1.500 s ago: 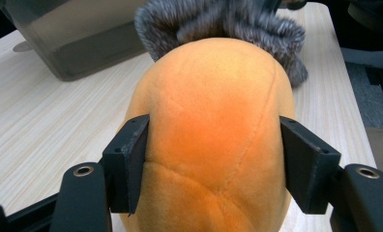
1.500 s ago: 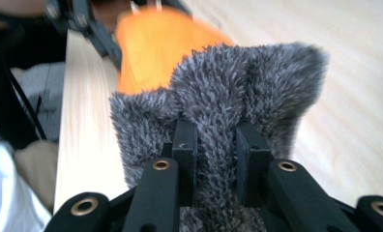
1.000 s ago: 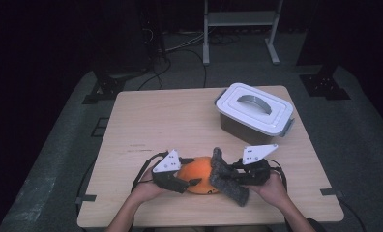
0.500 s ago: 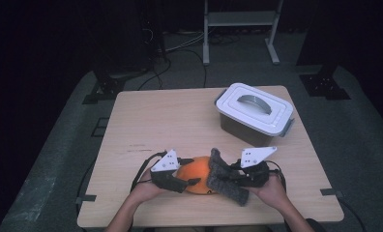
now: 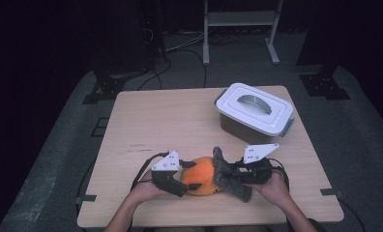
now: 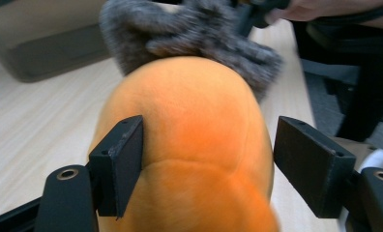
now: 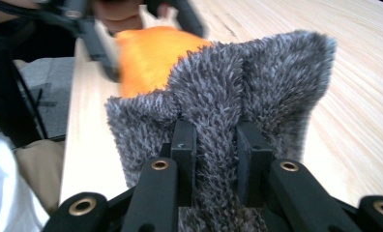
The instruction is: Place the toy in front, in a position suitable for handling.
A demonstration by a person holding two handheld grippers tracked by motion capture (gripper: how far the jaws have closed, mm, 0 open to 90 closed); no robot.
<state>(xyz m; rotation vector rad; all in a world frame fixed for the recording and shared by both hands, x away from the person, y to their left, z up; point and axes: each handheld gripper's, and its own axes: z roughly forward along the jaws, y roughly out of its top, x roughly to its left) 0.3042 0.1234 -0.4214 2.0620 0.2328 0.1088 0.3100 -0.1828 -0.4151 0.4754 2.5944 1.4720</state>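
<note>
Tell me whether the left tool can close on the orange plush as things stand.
Probably yes. The left tool stands open with the orange plush between its jaws; one jaw touches it, the other stands just off. The grey furry cloth lies beyond, not between.

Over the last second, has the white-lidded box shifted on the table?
No. The white-lidded box sits at the same far right corner of the table.

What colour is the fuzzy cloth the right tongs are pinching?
Grey: the fuzzy cloth is a shaggy dark grey, clearest in the right gripper view.
</note>
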